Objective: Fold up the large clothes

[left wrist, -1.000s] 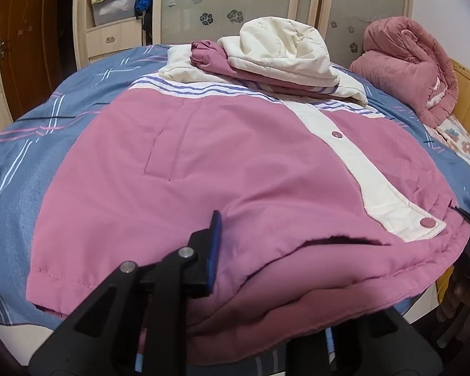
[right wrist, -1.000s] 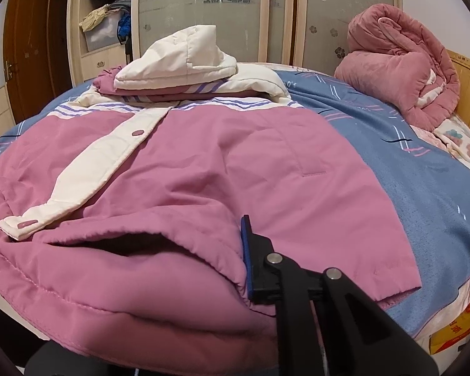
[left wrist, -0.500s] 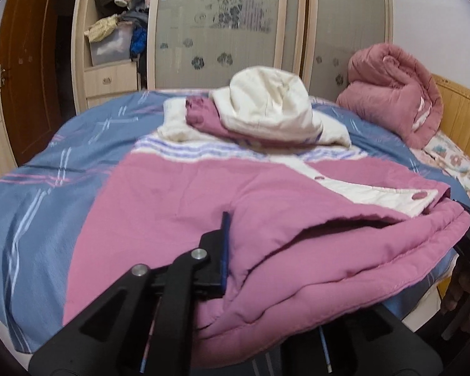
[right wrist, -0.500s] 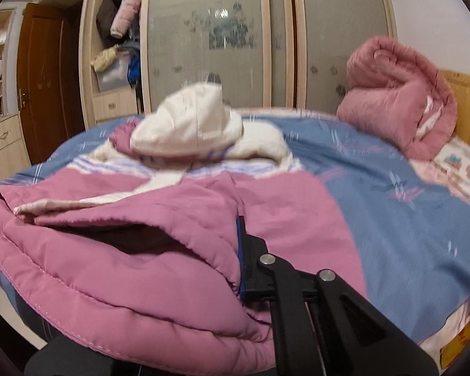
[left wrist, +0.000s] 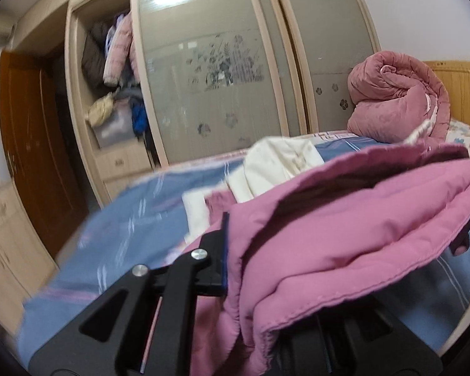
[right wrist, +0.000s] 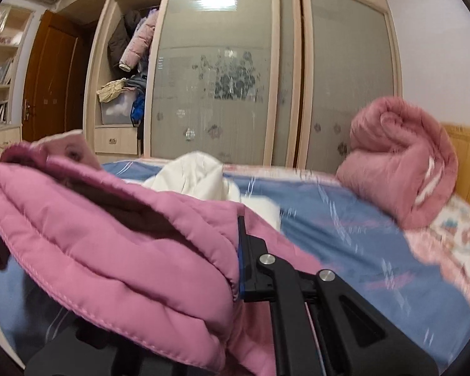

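I have both tongs, left [left wrist: 235,279] and right [right wrist: 232,269], clenched on the hem of the pink jacket [left wrist: 344,235], raised off the bed [right wrist: 344,238] (hood [right wrist: 197,175] resting farther up it) so the lower half can fold over.

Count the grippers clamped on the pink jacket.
2. The left gripper grips the pink jacket hem at its left corner; the right gripper grips the opposite corner. Each inner finger is hidden under fabric.
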{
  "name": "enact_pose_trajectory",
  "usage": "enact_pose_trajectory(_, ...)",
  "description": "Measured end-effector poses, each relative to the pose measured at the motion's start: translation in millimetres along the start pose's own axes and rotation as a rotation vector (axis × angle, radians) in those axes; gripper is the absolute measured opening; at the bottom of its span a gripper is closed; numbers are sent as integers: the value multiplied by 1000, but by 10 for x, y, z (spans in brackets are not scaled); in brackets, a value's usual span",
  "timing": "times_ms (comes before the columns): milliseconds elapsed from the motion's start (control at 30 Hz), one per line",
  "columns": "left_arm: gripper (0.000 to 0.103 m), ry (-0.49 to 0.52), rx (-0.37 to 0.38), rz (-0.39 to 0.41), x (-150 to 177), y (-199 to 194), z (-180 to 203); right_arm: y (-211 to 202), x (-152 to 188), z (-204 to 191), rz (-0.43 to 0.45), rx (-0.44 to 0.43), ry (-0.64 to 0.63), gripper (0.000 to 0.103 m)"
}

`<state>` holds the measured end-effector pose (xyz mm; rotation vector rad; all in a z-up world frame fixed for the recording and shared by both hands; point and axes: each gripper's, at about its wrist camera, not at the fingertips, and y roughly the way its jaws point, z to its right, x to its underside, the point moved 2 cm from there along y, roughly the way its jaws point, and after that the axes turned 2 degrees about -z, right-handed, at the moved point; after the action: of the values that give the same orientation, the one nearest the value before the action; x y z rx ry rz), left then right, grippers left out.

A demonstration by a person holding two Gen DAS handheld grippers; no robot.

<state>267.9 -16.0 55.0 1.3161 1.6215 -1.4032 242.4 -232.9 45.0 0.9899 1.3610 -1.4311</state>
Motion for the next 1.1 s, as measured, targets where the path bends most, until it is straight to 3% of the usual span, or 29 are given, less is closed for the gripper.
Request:
enact_pose_trajectory(200,8,128,-34,3,-599,527,-84,555,-596,77,-17,1,-92,6)
enact_pose_trajectory(400,8,179,-42,-103,-936,1555,-149,1539,-1023,124,-138,-29,-96,6)
enact_pose_trajectory(633,10,254,-78,-229,-887,2722,-140,2681,-977,114,-295,-31,-99,7)
enact_pose_trajectory(733,14,289,-104,-272,-738,3110,-90,3052,-825,168,-351,-32,-58,17)
enact_pose_trajectory(800,20,311,-120,-284,-654,3292,-56,3252,-701,194,-368,-27,-47,24)
enact_pose_trajectory(900,48,302,-151,-280,-548,3470,-75,3377,-614,187,-375,-5,-53,39)
enact_pose_trajectory(967,81,278,-183,-255,-539,3494,-153,3364,-633,191,-364,5,-44,64)
enact_pose_trajectory(1000,88,259,-194,-232,-569,3486,-212,3339,-672,212,-345,21,-42,71)
enact_pose_trajectory(1033,95,244,-199,-207,-622,3469,-274,3341,-709,220,-329,24,-44,86)
enact_pose_trajectory(1100,101,250,-219,-169,-757,3435,-363,3302,-822,281,-291,43,-57,94)
